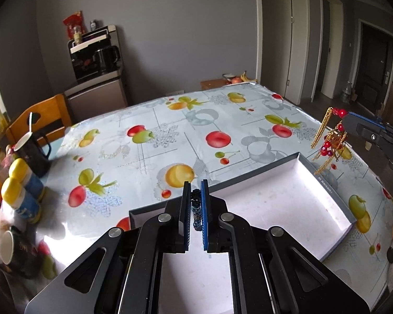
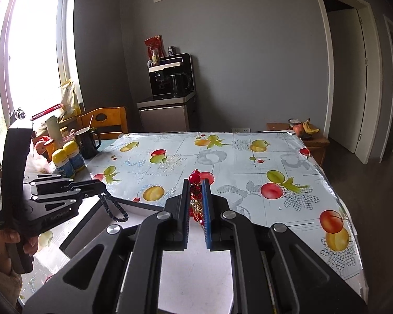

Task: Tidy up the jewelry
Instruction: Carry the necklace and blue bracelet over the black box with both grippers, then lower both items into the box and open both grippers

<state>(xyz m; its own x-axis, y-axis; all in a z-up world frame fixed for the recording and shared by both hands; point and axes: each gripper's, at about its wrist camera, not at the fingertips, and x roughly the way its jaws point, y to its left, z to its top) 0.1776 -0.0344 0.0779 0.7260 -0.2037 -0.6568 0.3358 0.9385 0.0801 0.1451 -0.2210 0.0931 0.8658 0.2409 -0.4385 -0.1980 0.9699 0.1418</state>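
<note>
My left gripper (image 1: pixel 196 187) is shut on a dark blue beaded bracelet (image 1: pixel 196 209), held above the near left part of a shallow grey box with a white inside (image 1: pixel 288 191). In the right wrist view the bracelet (image 2: pixel 115 208) hangs as a loop from the left gripper (image 2: pixel 102 189). My right gripper (image 2: pixel 196 184) is shut on a red-bead and gold-chain ornament (image 2: pixel 195 196). In the left wrist view that ornament (image 1: pixel 330 138) dangles from the right gripper (image 1: pixel 347 120) just beyond the box's far right corner.
The table (image 1: pixel 170 120) has a fruit-print cloth. At its left edge stand a black mug with a spoon (image 1: pixel 34 154), two yellow-capped bottles (image 1: pixel 21 191) and a paper cup (image 1: pixel 7 246). A wooden chair (image 1: pixel 44 120) stands beyond them.
</note>
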